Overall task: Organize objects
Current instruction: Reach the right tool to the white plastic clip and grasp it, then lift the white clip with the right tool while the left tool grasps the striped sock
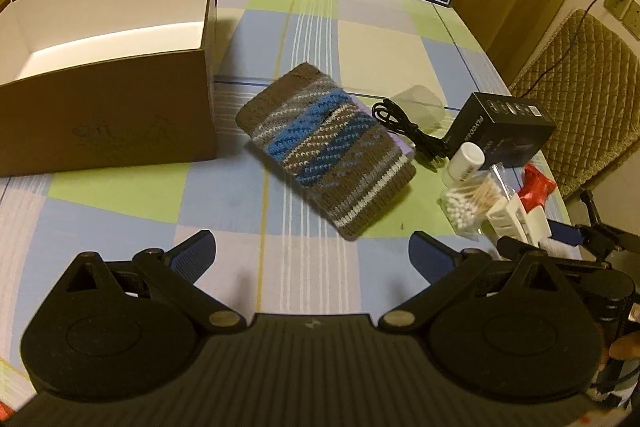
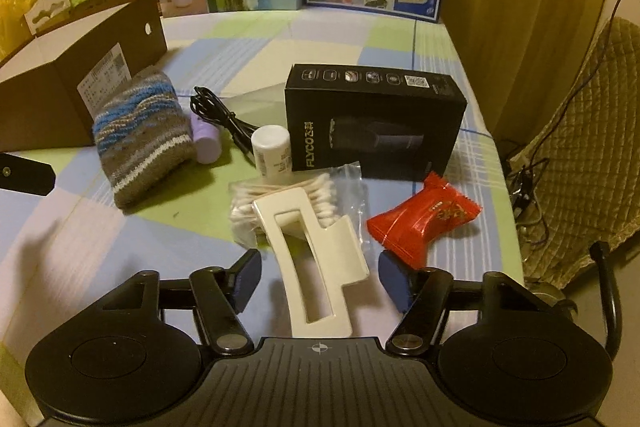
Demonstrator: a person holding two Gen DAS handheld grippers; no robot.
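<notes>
Right gripper (image 2: 319, 277) parted, straddling cream plastic hair claw clip (image 2: 316, 267), pads clear of both sides. Clip's far end at 12 o'clock, overlapping clear bag of cotton swabs (image 2: 280, 203). Red foil candy wrapper (image 2: 420, 221) at 1 o'clock. Left gripper (image 1: 312, 255) spread wide, nothing between; striped knitted wool pouch (image 1: 324, 151) at 12 o'clock, open brown cardboard box (image 1: 108, 123) at 10 o'clock.

You see a coarse knitted wool sock (image 2: 144, 135), a smooth glossy cream plastic hair clip (image 2: 316, 267), a shiny crinkled red foil packet (image 2: 420, 223) (creased at its ends), and a matt brown cardboard box (image 1: 108, 115).
</notes>
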